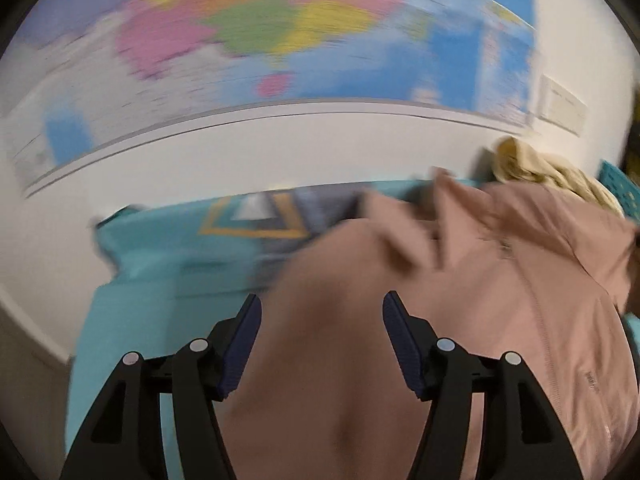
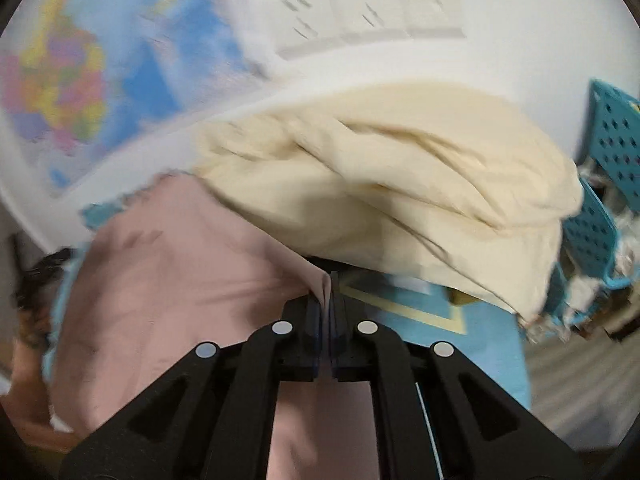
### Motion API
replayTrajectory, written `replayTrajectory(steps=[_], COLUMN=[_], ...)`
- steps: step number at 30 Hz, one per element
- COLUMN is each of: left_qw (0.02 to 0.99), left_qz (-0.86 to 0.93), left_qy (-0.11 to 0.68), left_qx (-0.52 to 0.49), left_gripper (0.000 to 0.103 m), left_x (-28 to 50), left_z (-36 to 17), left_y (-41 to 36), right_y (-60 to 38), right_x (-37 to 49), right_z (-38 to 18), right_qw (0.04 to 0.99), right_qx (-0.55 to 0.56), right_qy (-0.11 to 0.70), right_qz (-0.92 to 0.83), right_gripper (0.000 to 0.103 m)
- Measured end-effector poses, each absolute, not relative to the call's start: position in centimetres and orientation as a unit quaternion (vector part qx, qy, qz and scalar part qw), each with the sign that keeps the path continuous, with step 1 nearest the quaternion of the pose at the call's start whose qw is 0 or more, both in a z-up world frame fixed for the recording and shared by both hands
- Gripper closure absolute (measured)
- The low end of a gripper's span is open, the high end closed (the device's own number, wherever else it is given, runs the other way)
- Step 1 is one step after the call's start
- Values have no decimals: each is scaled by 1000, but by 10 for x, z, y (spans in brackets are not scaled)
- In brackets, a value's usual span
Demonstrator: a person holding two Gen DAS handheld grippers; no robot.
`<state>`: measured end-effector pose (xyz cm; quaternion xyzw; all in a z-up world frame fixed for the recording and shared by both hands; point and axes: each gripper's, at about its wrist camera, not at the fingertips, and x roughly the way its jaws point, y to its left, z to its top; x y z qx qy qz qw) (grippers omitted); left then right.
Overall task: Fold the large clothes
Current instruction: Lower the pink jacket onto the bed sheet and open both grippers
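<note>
A large pink jacket [image 1: 500, 280] with a zip lies spread on a teal-covered table [image 1: 160, 272]. My left gripper [image 1: 320, 308] is open, its jaws wide apart above the jacket's cloth, holding nothing. My right gripper [image 2: 329, 284] is shut on a folded edge of the pink jacket [image 2: 160, 272], which runs off to the left. A crumpled cream garment [image 2: 400, 184] lies just beyond the right gripper; it also shows in the left wrist view [image 1: 552, 176] at the far right.
A teal perforated basket [image 2: 612, 140] with more laundry stands at the right. A white wall with a coloured map [image 1: 260, 32] and sockets [image 2: 372, 12] rises behind the table. Both views are motion-blurred.
</note>
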<state>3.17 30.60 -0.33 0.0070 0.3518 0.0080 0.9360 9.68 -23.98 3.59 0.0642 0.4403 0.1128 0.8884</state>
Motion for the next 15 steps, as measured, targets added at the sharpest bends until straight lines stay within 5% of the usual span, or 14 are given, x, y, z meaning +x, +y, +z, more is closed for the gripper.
replayTrajectory(steps=[3, 5, 7, 15], left_qw=[930, 922, 913, 908], left_qz=[40, 46, 41, -49], left_qy=[366, 383, 403, 410], left_qx=[-12, -29, -44, -67], left_gripper=[42, 42, 41, 27], left_x=[11, -6, -22, -104], left_z=[-8, -17, -26, -44], left_y=[341, 363, 378, 381], right_y=[-241, -242, -245, -227], right_x=[105, 101, 90, 35], right_z=[6, 0, 7, 21], right_qw=[872, 872, 883, 890], right_qx=[59, 79, 100, 117], right_qy=[478, 474, 450, 408], right_qz=[87, 89, 94, 165], right_gripper=[88, 63, 48, 39])
